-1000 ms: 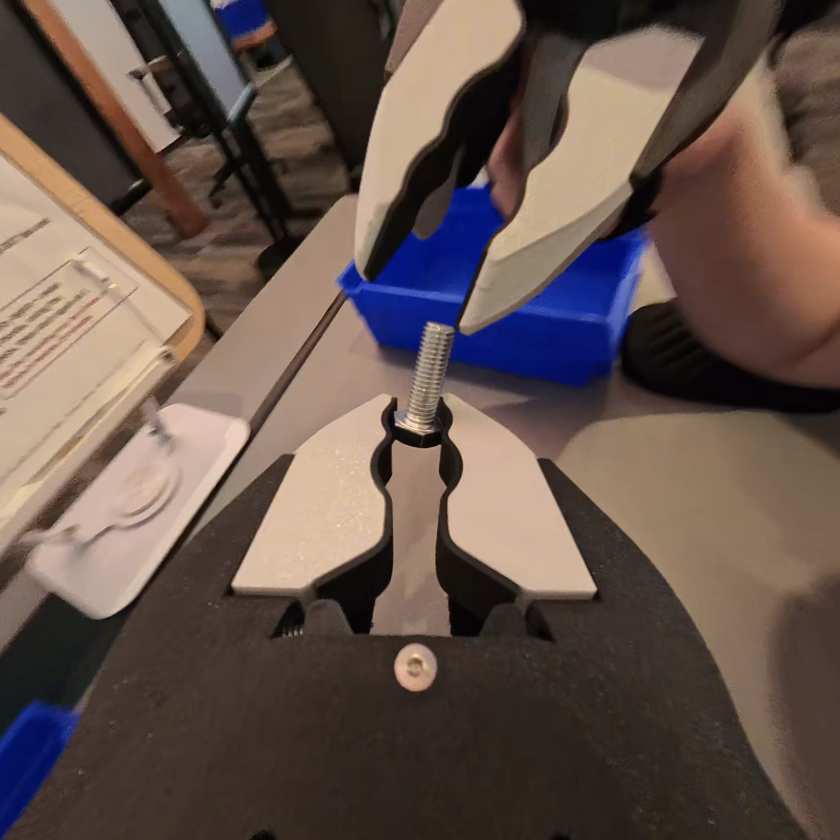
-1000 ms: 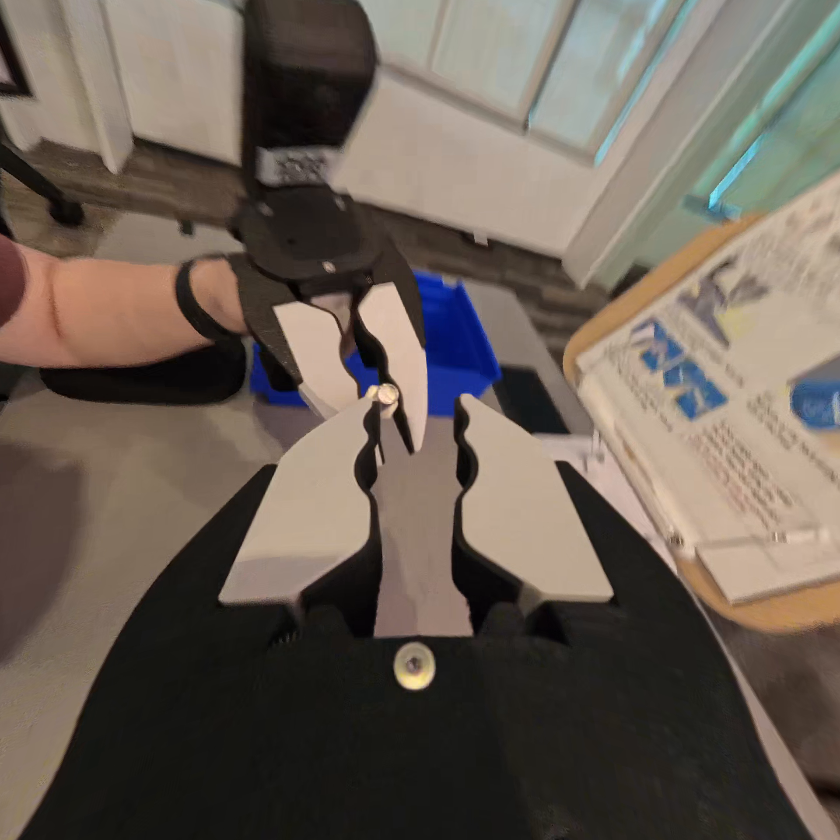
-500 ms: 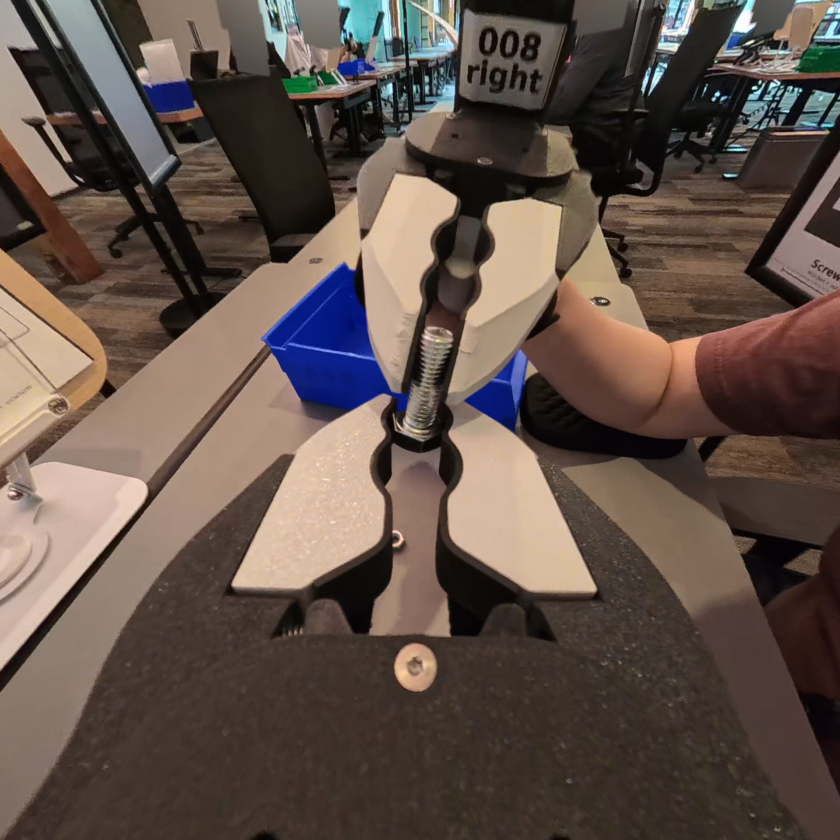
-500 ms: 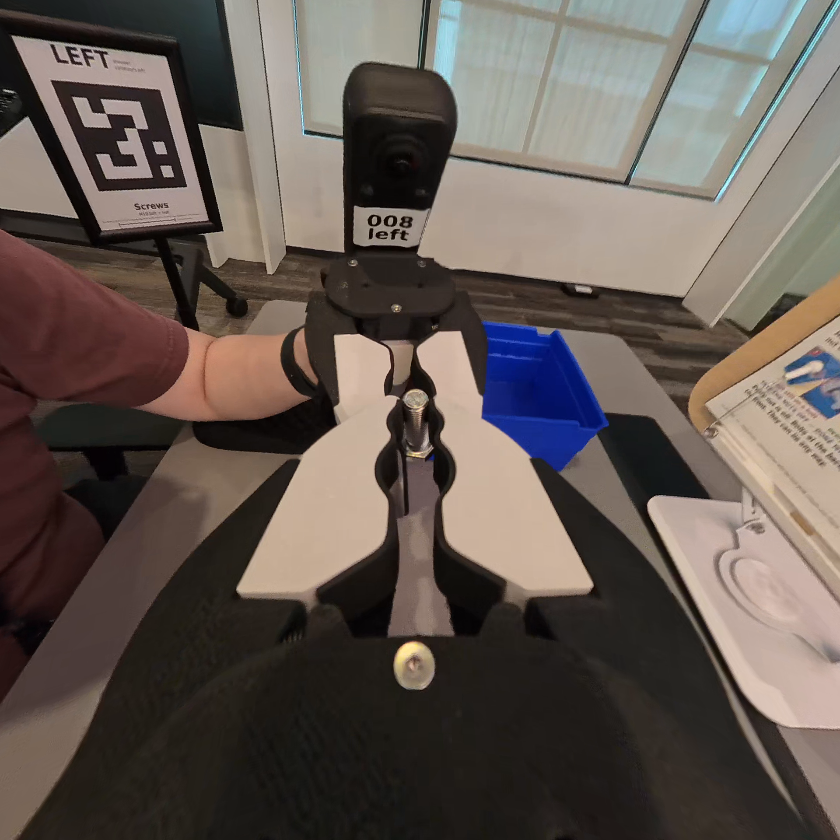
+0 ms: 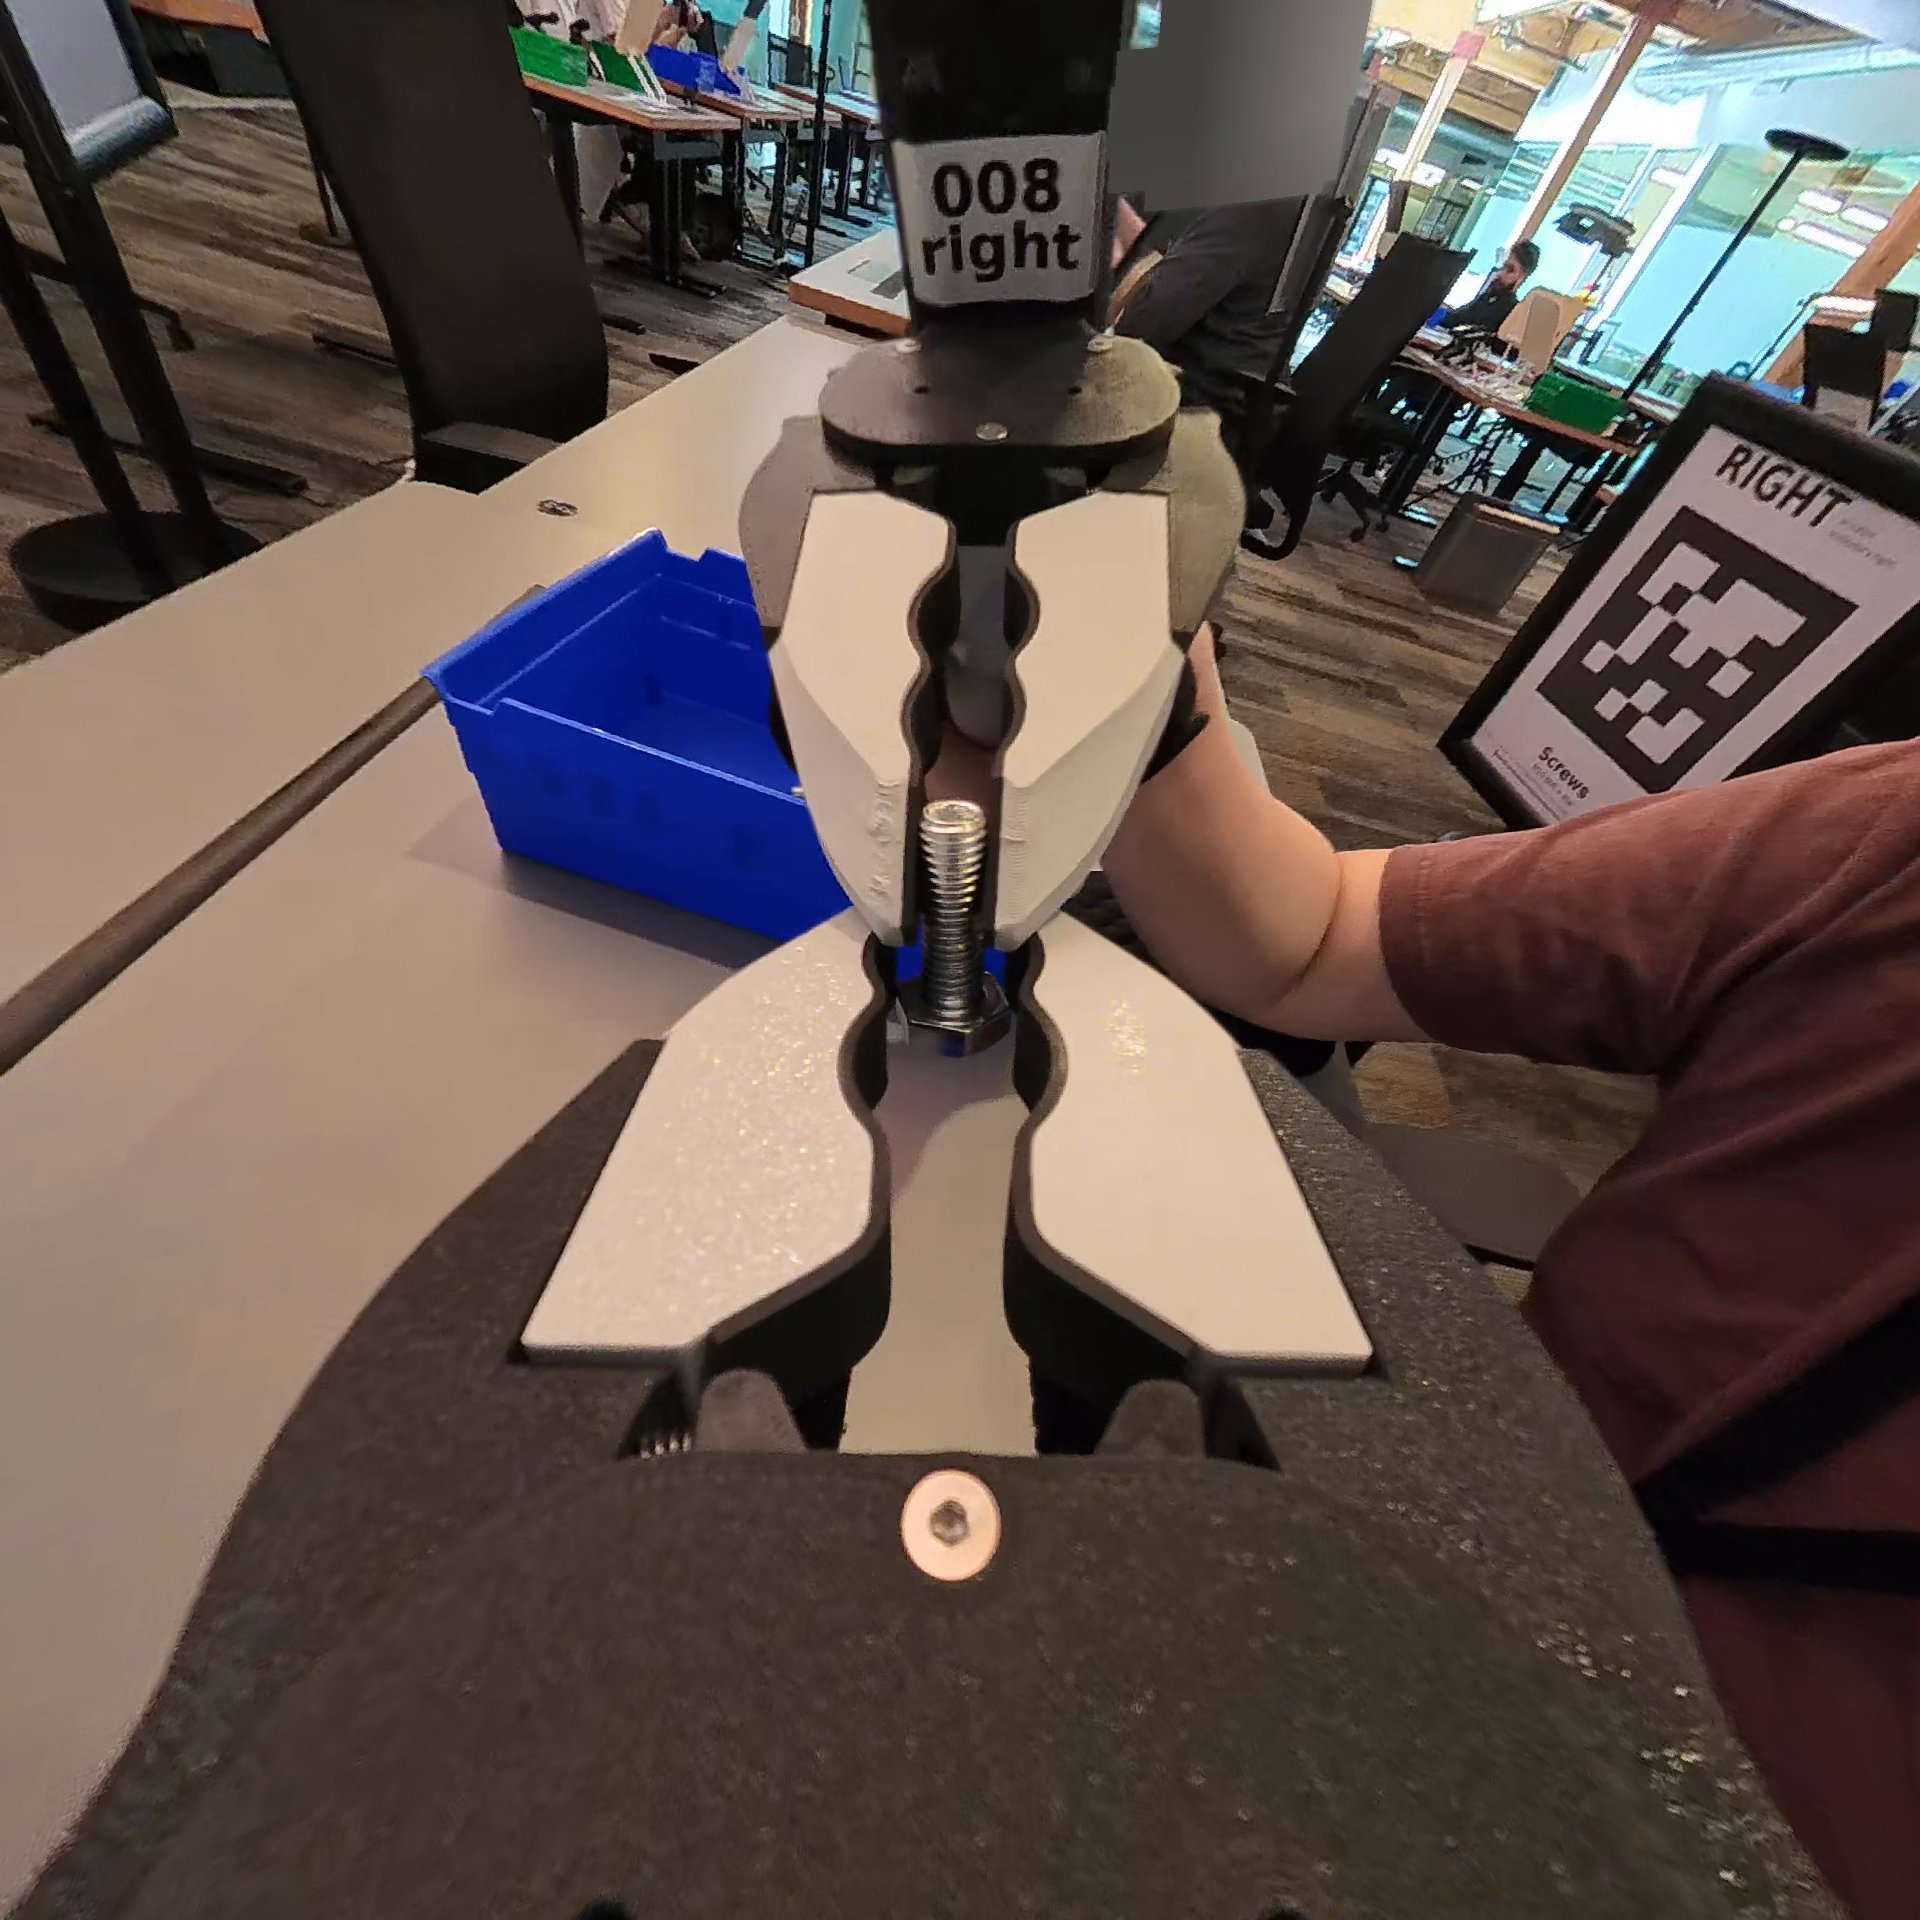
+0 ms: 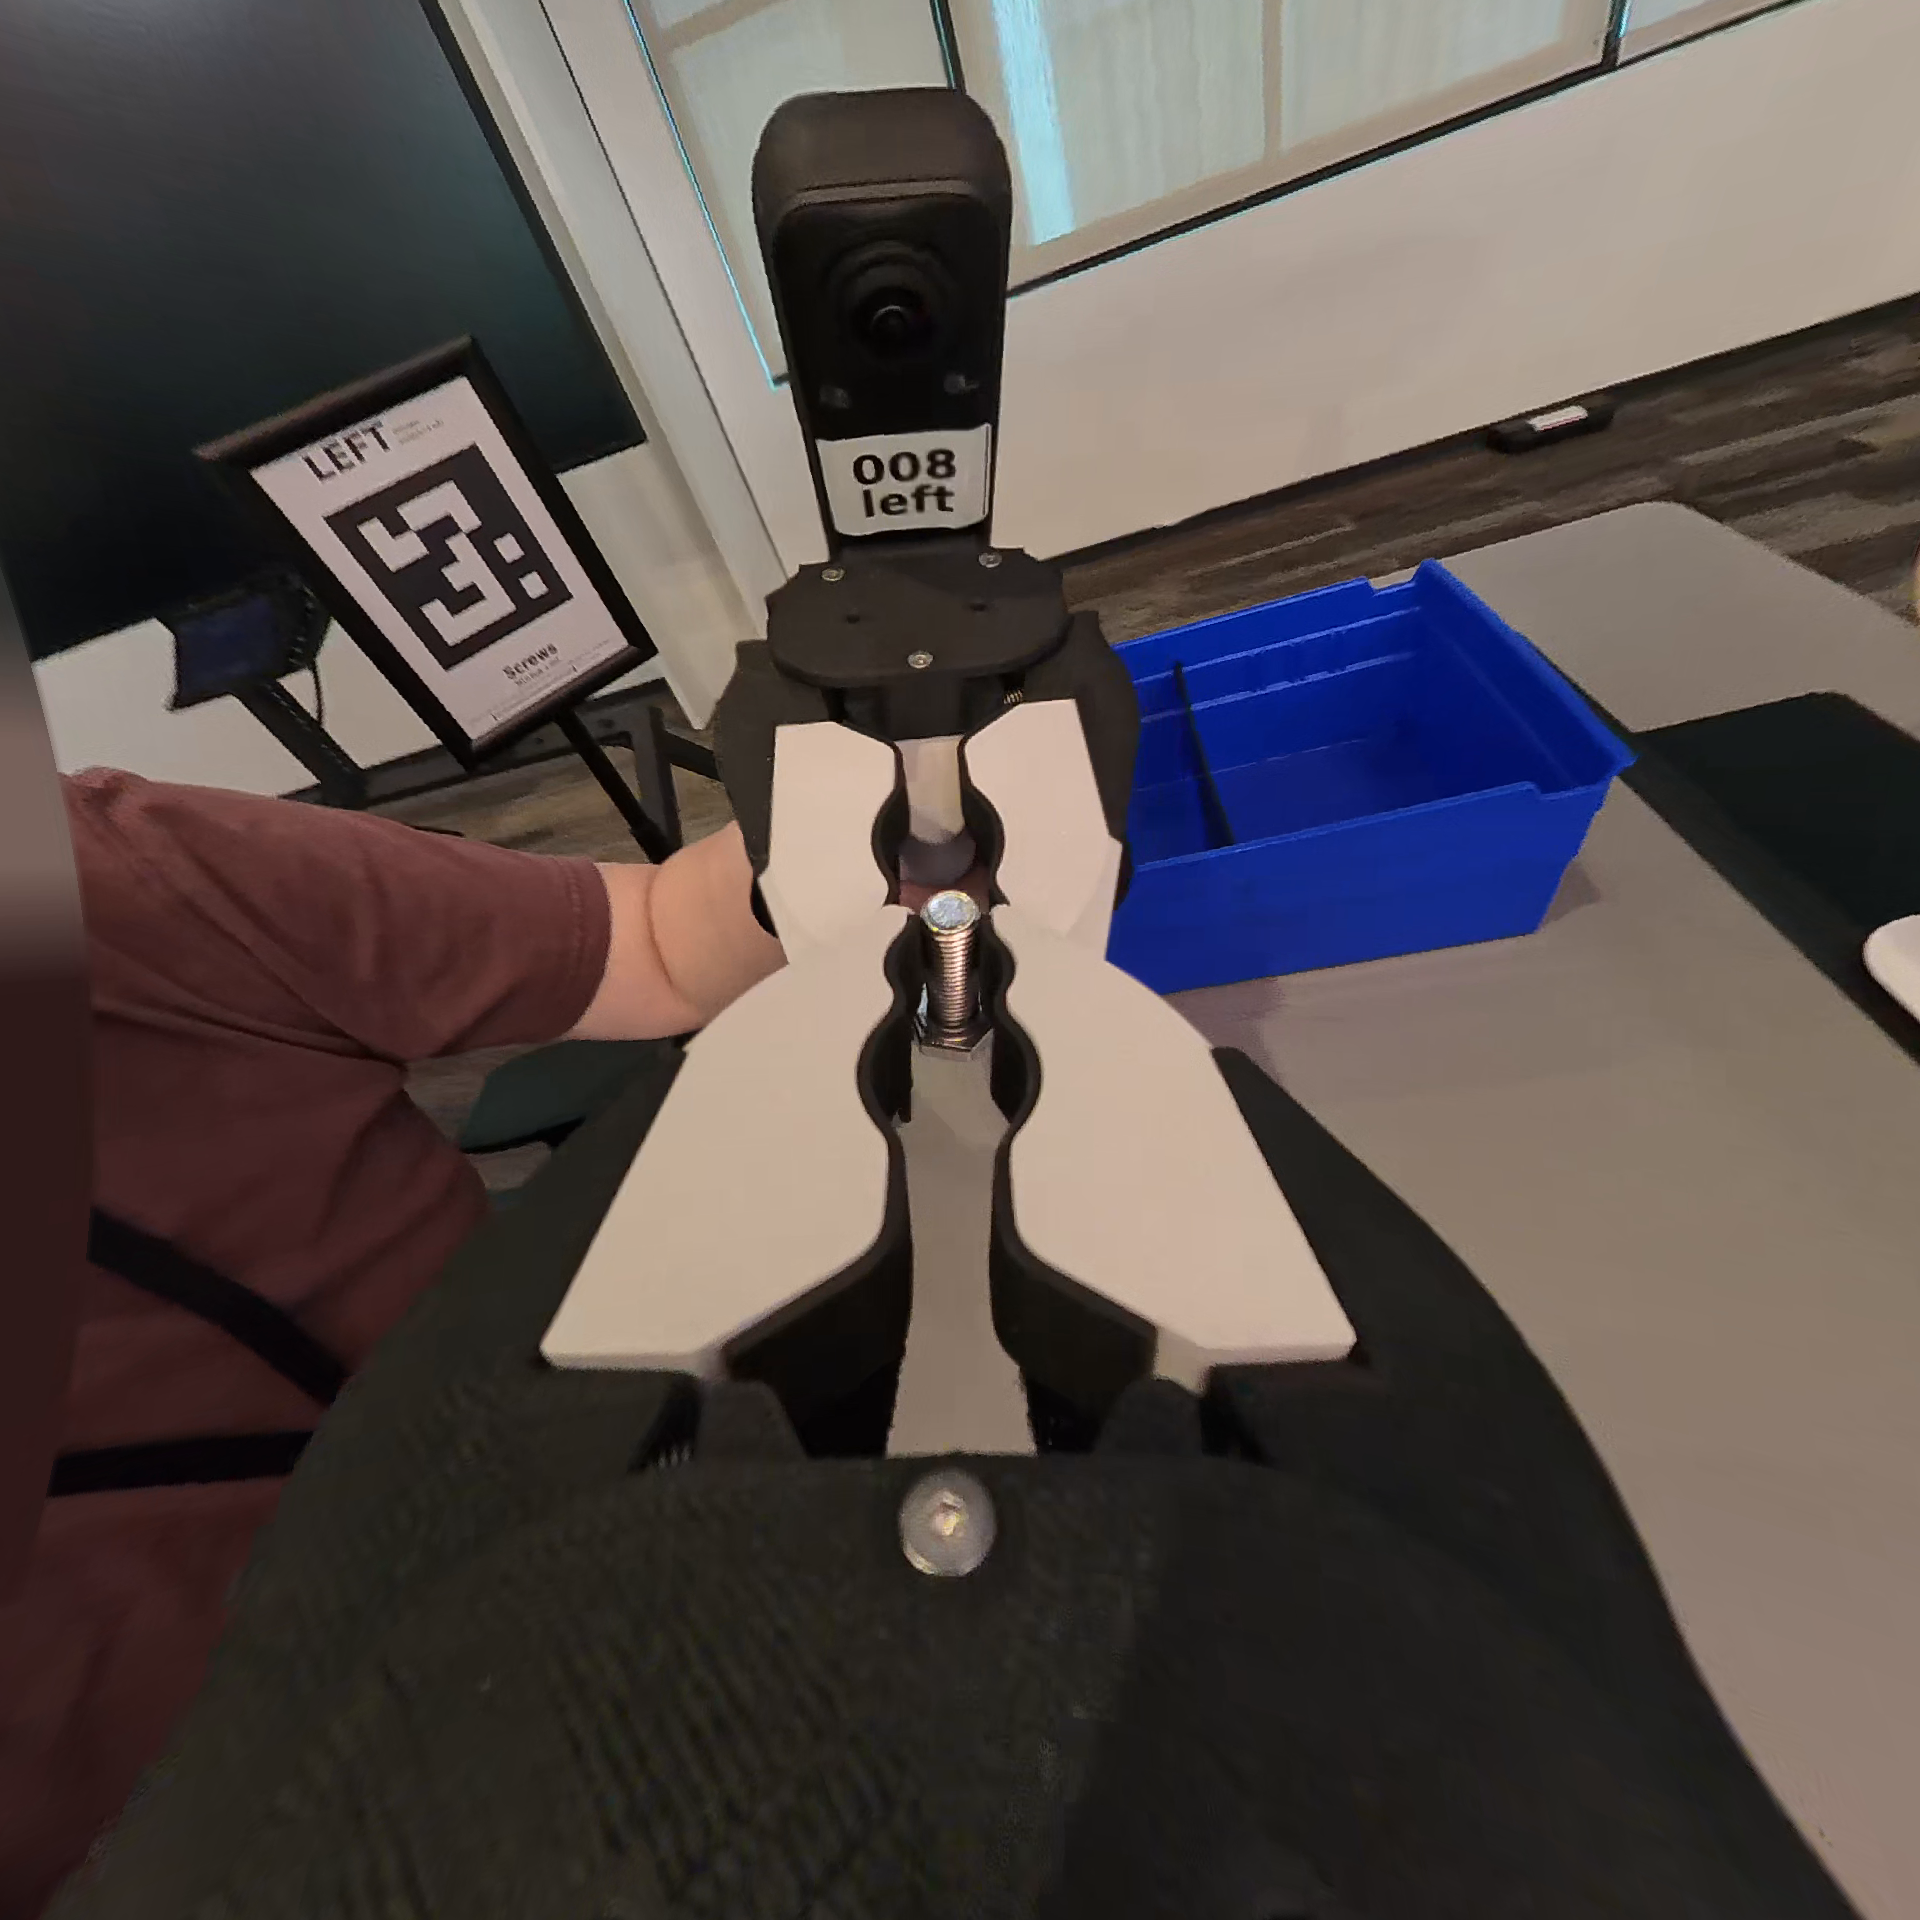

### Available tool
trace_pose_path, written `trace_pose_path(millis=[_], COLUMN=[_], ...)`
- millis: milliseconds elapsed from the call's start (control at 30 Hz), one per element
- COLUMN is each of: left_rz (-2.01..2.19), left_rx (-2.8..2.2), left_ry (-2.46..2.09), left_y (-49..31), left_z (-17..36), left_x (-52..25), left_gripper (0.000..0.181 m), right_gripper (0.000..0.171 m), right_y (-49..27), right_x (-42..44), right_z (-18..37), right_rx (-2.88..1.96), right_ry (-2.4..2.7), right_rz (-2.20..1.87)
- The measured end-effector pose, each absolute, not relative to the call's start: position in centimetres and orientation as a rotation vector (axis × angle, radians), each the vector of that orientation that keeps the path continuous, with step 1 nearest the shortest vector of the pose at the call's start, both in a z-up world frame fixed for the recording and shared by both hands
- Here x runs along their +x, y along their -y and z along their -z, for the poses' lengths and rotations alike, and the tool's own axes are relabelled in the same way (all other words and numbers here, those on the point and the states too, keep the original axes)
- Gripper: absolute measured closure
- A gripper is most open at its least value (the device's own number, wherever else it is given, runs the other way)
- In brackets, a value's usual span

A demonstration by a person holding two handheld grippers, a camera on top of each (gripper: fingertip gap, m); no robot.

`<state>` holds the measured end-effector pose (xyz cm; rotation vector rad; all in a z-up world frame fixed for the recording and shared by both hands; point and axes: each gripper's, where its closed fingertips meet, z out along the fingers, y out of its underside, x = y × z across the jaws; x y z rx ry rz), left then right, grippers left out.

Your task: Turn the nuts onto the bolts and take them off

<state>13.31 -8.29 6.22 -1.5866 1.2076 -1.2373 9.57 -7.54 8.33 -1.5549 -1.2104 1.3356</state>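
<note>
Even, bright indoor light; daylight from windows (image 6: 1299, 125) behind. Soft shadows cast on table (image 5: 260, 1039). Edges bent by wide-angle lens, corners darkened, possibly slightly blurred.

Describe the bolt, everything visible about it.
The bolt is bright, silvery metal with a threaded shank and a flat, round end face. A hex piece at its other end, head or nut, sits gripped in the left tongs. The shank runs lengthwise between the right tongs, which close around it. It is held above the grey table.
</note>
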Motion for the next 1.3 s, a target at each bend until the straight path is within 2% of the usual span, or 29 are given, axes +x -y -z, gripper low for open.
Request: trace_pose_path(millis=[567,667,900,1133,1200,1300], left_rz=[1.47,1.506,1.561,1.505,1.467,1.413], left_rx=[-1.616,-1.617,-1.608,-1.616,-1.617,-1.601], left_ry=[-1.161,-1.157,-1.131,-1.15,-1.161,-1.184], left_y=[9.0,9.17,9.1,8.96,8.89,8.96], left_z=[-6.44,-6.52,-6.84,-6.57,-6.44,-6.42], left_x=[13.5,13.51,13.33,13.3,13.34,13.4], left_gripper=[0.171,0.172,0.172,0.172,0.172,0.172], right_gripper=[0.16,0.153,0.161,0.161,0.153,0.161], right_y=[7.54,7.36,7.56,7.58,7.39,7.83], right_x=[9.85,9.9,10.34,10.24,10.12,9.97], right_z=[-8.28,-8.2,-8.4,-8.24,-8.17,-8.37], right_rx=[-1.566,-1.58,-1.57,-1.571,-1.572,-1.534], right_ry=[1.204,1.19,1.2,1.212,1.207,1.238], right_rz=[-1.387,-1.401,-1.445,-1.427,-1.411,-1.412])
